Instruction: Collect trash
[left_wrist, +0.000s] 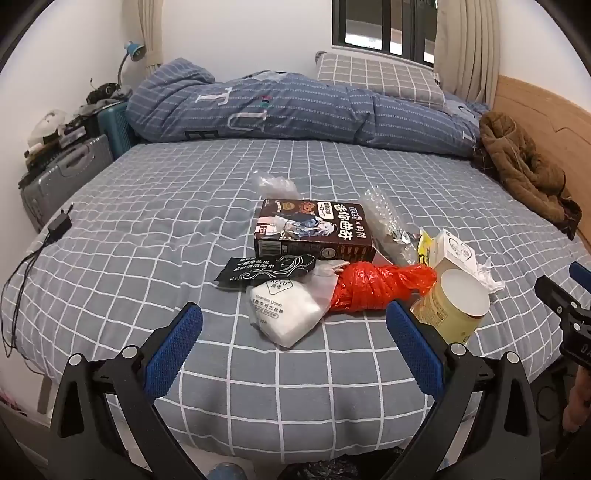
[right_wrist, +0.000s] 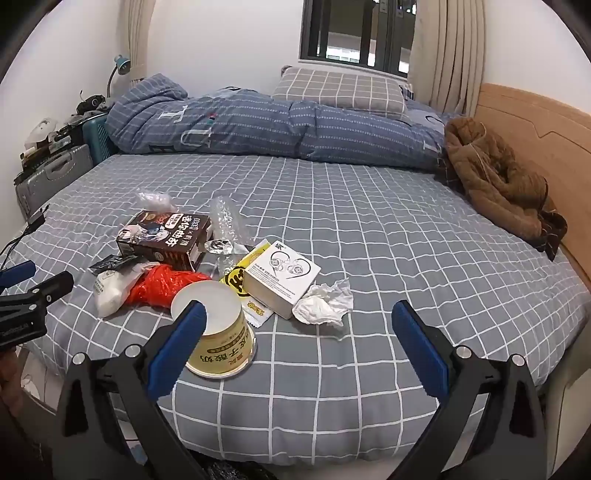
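Trash lies in a heap on the grey checked bed (left_wrist: 147, 229): a brown cookie box (left_wrist: 314, 229), a black wipe sachet (left_wrist: 266, 267), a white cotton-pad pack (left_wrist: 282, 314), a red plastic bag (left_wrist: 373, 288), an upturned yellow yogurt cup (left_wrist: 454, 306), a white earphone box (right_wrist: 282, 277), a crumpled tissue (right_wrist: 325, 301) and a yellow wrapper (right_wrist: 236, 280). My left gripper (left_wrist: 295, 317) is open and empty just before the cotton-pad pack. My right gripper (right_wrist: 299, 317) is open and empty, its left finger in front of the yogurt cup (right_wrist: 218, 332).
A folded blue quilt (left_wrist: 295, 110) and a pillow (left_wrist: 380, 74) lie at the far side. A brown jacket (left_wrist: 524, 166) lies by the wooden headboard (right_wrist: 535, 140). A black charger with cable (left_wrist: 59, 225) lies at the left edge. Suitcases (left_wrist: 62, 177) stand beyond the bed.
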